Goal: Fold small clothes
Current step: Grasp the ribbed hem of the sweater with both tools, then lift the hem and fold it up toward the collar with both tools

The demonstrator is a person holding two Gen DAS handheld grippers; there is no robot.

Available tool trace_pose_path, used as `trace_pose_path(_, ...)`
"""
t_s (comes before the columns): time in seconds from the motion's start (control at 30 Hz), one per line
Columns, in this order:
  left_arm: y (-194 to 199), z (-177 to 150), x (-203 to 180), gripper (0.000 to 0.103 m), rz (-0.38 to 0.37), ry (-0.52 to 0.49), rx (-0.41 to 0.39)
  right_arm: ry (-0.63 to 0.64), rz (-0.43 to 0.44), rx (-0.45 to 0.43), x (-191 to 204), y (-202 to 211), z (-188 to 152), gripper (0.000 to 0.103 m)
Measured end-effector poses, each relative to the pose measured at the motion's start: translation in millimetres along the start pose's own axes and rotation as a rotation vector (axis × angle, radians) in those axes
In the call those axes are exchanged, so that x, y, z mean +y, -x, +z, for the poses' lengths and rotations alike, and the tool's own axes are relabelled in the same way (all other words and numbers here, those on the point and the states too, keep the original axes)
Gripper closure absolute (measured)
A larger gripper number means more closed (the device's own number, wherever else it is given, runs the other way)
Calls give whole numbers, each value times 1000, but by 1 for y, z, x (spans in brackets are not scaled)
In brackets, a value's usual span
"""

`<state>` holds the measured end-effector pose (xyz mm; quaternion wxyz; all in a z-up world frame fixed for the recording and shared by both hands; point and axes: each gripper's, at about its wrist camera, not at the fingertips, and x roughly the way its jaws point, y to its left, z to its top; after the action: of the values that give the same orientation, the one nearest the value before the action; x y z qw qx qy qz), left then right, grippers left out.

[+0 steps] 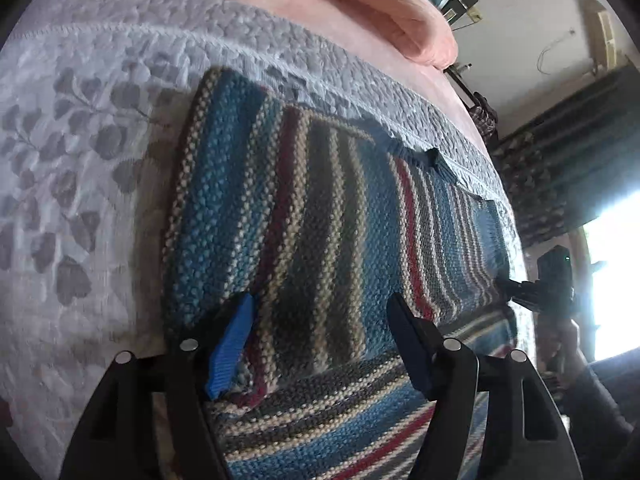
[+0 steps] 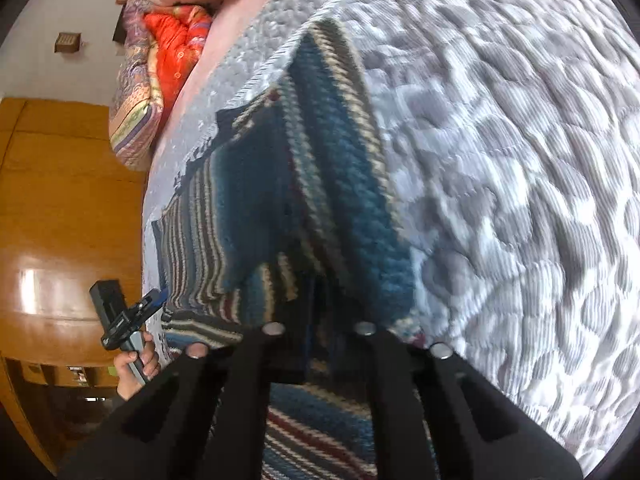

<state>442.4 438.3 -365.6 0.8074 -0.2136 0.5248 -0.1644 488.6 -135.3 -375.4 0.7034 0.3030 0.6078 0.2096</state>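
A knitted sweater (image 1: 320, 208) striped in blue, beige, grey and red lies on a grey quilted bedspread (image 1: 80, 160). My left gripper (image 1: 320, 340) is open wide over its near edge, where a fold of the knit bulges up between the blue-padded finger (image 1: 230, 348) and the black one. At the sweater's far right edge sits my right gripper (image 1: 516, 288). In the right wrist view the sweater (image 2: 340, 184) rises toward the camera. The right gripper (image 2: 320, 332) has its fingers close together with their tips buried in the dark knit. The left gripper (image 2: 140, 312) shows at the left, held by a hand (image 2: 136, 364).
A pink blanket (image 1: 400, 12) and orange bedding (image 2: 176, 48) are piled at the head of the bed. A wooden wardrobe (image 2: 60, 200) stands beside the bed. A dark curtain (image 1: 560, 160) and a bright window (image 1: 612, 272) are beyond the bed's right side.
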Motion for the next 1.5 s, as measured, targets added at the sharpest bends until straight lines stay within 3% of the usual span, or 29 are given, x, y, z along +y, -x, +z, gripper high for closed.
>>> trace_pose_path(0.17,44,-32,-19,22,-3,15,-1,49,-12,-8,23,44,-40,51)
trace_pose_path(0.27,70,-84,-13,21,28,46,73,38,-87,29,7,70,-93,48)
trace_pose_path(0.33,85,-133,4,20,13,152,144,27,-148,37,-10,81,-128,41)
trace_pose_path(0.47,98,-204,20,20,24,271,240,-64,-190,68,-48,97,-197,40)
trace_pose_path(0.6,90,-246,26,20,-60,369,341,-180,-178,96,-73,101,-245,39)
trace_pose_path(0.7,89,-253,25,17,-59,402,321,-174,-154,99,-68,103,-260,37)
trace_pose_path(0.87,79,-263,7,16,-149,450,362,-149,-100,172,-40,89,-271,33)
trace_pose_path(1.0,74,-273,-18,15,-116,378,378,-130,-63,221,-16,74,-277,34)
trace_pose_path(1.13,75,-273,-21,17,-134,418,377,-177,-24,240,-9,64,-281,38)
trace_pose_path(1.2,72,-276,-24,21,-116,428,390,-195,-14,229,-10,67,-281,41)
trace_pose_path(1.37,65,-291,-18,54,-57,464,423,-226,-16,203,-20,77,-287,58)
trace_pose_path(1.5,74,-298,-19,70,-79,471,431,-209,-29,209,-16,75,-290,72)
